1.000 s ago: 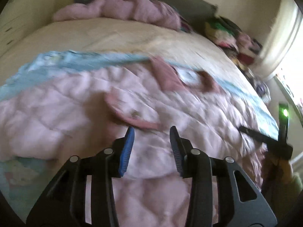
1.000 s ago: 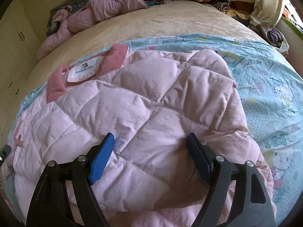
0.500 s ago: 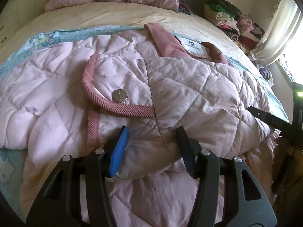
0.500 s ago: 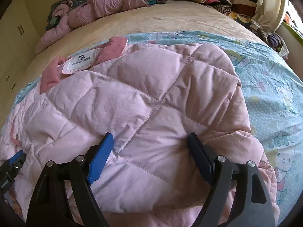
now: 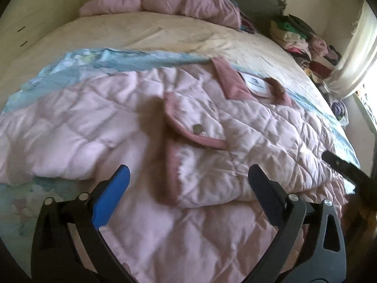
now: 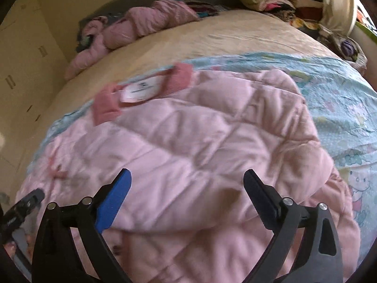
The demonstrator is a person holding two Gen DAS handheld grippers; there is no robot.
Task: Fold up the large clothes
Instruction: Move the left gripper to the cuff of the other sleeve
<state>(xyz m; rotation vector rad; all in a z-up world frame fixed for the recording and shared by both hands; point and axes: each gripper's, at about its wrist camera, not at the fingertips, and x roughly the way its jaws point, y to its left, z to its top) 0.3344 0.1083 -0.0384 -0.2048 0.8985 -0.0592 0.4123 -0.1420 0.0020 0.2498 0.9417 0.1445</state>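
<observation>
1. Your pale pink quilted jacket (image 5: 247,141) lies on the blue cartoon-print sheet (image 6: 341,99) on the bed, both sides folded inward
2. Your left tongs (image 5: 188,181) and right tongs (image 6: 187,188) have just spread wide and grip nothing
3. Both tilt steeply down over the hem; next, likely pinch it and fold toward the collar

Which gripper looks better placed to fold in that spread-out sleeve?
Probably the left gripper: it hangs open nearest the pink jacket's unfolded sleeve. The right gripper hovers over the side already folded.
</observation>
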